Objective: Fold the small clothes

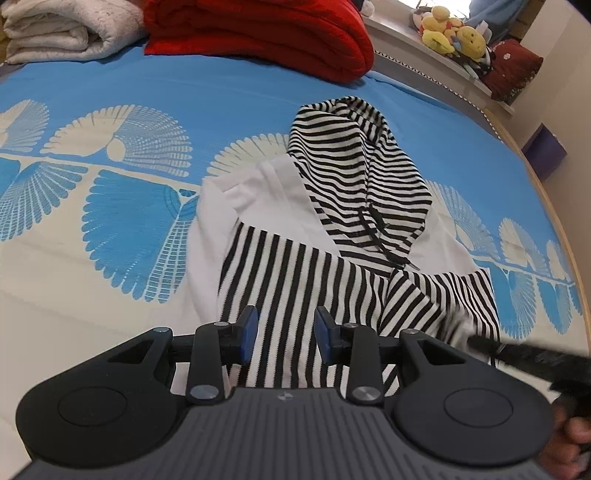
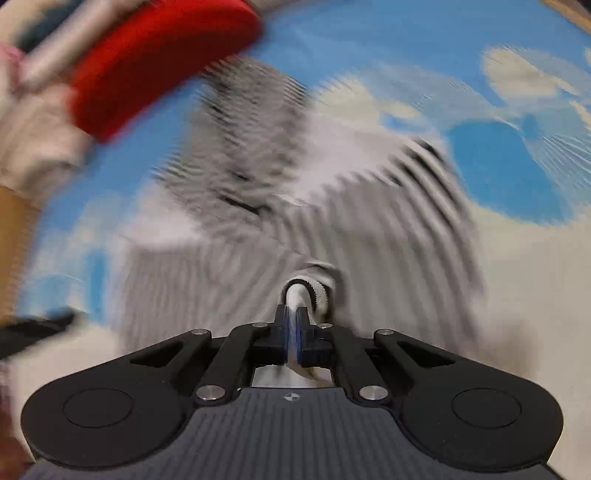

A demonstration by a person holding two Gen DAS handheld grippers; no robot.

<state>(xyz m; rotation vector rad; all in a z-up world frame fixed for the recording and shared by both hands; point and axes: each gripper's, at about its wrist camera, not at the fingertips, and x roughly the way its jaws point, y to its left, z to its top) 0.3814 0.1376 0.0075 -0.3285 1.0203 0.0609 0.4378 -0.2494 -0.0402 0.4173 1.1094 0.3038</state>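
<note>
A small black-and-white striped hoodie lies on the blue and cream patterned bed, hood pointing away, a sleeve folded across its lower right. My left gripper is open and empty, low over the hoodie's striped body near its bottom. My right gripper is shut on a pinch of the hoodie's striped fabric; the right wrist view is heavily blurred by motion. The right gripper also shows blurred at the lower right of the left wrist view, at the folded sleeve.
A folded red blanket and a folded white blanket lie at the far end of the bed. Plush toys sit on a ledge at the back right. The bed's edge curves down the right side.
</note>
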